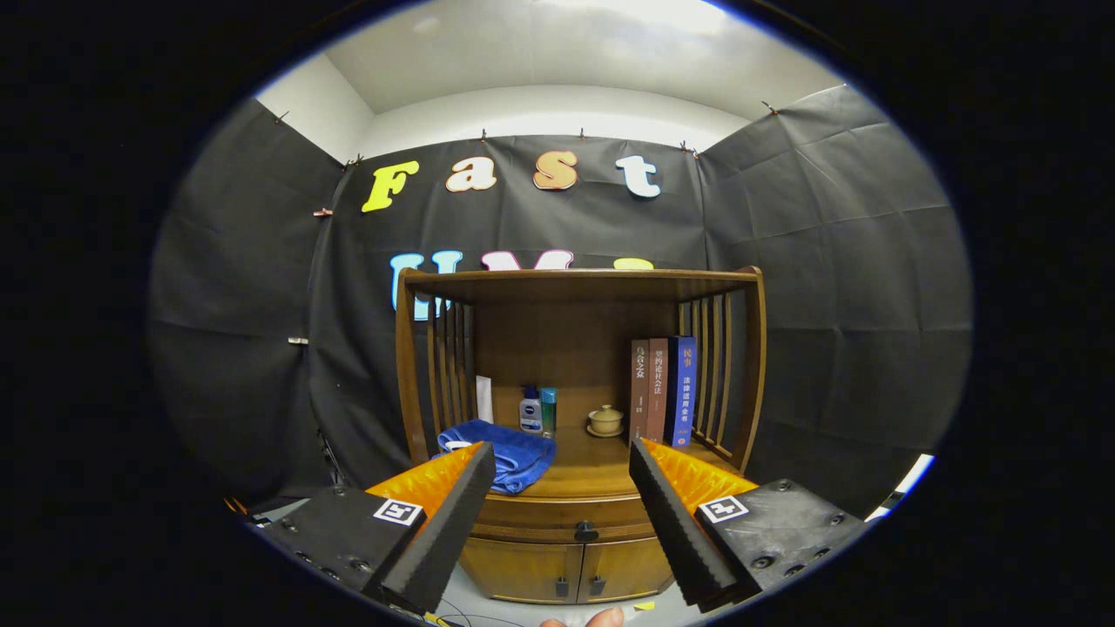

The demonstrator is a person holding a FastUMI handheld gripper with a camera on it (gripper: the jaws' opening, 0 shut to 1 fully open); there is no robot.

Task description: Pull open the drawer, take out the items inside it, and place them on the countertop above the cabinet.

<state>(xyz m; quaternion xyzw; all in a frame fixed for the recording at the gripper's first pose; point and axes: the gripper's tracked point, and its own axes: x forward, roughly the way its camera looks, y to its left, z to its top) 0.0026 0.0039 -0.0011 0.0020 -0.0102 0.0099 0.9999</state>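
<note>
A wooden cabinet stands ahead against the booth wall, with slatted sides and an open shelf space. Its drawer sits shut below the countertop, a small dark knob at its middle. Two lower doors lie under the drawer. My gripper is open and holds nothing; its fingers spread wide, some way short of the cabinet, and the drawer front shows in the gap between them. The drawer's contents are hidden.
On the countertop lie a folded blue towel at the left, two small bottles and a white item behind it, a lidded tea cup in the middle, and three upright books at the right. A fingertip shows below.
</note>
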